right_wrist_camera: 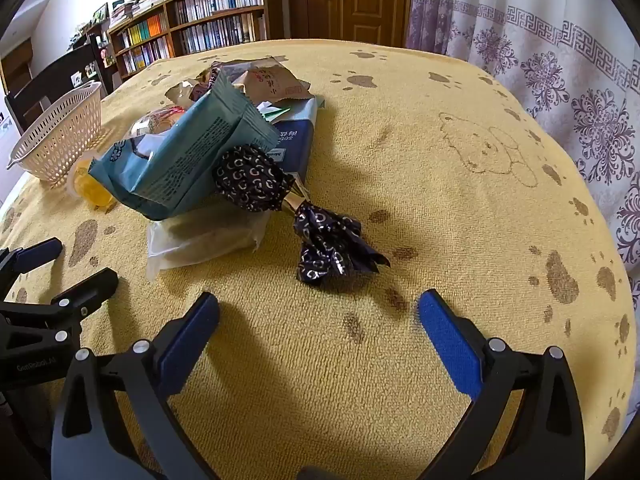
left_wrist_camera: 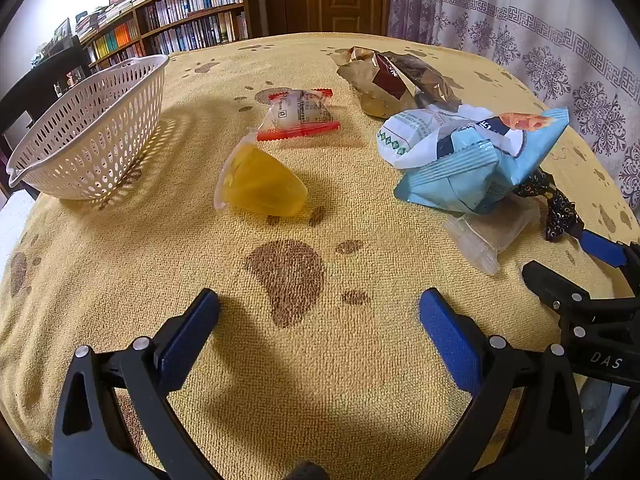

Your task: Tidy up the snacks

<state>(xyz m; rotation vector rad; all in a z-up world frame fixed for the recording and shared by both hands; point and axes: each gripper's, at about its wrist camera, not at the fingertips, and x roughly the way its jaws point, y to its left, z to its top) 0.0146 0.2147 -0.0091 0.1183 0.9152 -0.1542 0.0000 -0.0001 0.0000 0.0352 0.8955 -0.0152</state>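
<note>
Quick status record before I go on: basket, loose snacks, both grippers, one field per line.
basket: white basket, far left on the yellow cloth, no snacks visible inside
nearest left gripper: yellow jelly cup, on its side
behind it: red-edged packet
pile on right: light blue bag, brown bag, clear packet
nearest right gripper: dark patterned wrapper
left gripper: open, empty
right gripper: open, empty

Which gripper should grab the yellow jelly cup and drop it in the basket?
Probably the left gripper. It is open, the yellow jelly cup lies straight ahead of it, and the white basket sits on its left. From the right gripper, snack bags mostly hide the cup.
</note>
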